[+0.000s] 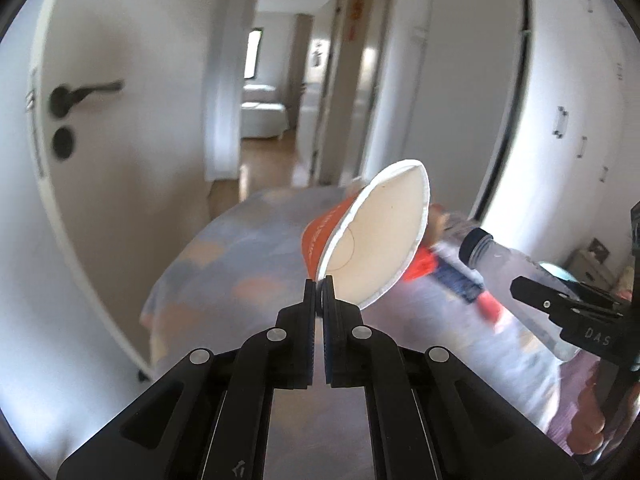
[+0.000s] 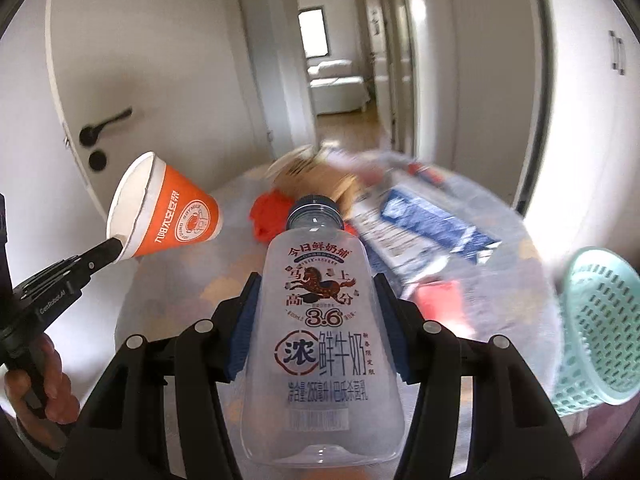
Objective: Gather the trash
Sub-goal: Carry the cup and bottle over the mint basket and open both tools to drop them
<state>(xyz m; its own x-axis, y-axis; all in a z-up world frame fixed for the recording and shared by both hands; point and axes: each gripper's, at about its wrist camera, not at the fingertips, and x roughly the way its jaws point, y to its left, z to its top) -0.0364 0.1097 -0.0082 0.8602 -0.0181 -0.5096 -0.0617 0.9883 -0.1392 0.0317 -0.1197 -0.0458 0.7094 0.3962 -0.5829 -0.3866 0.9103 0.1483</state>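
Already both tools are loaded: the left tool [image 1: 319,280] pinches the rim of an orange paper cup [image 2: 168,212], jaws nearly shut, while the right tool [image 2: 316,300] clamps an empty milk bottle [image 2: 320,328] across its body, both held above the table [image 2: 168,304]. Transport seems underway; next, carry each to the green basket [image 2: 604,320] (at the table's right edge) and release.

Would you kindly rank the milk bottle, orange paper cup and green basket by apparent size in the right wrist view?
1. Milk bottle, though it is nearest the camera.
2. Green basket, partly cut off.
3. Orange paper cup.
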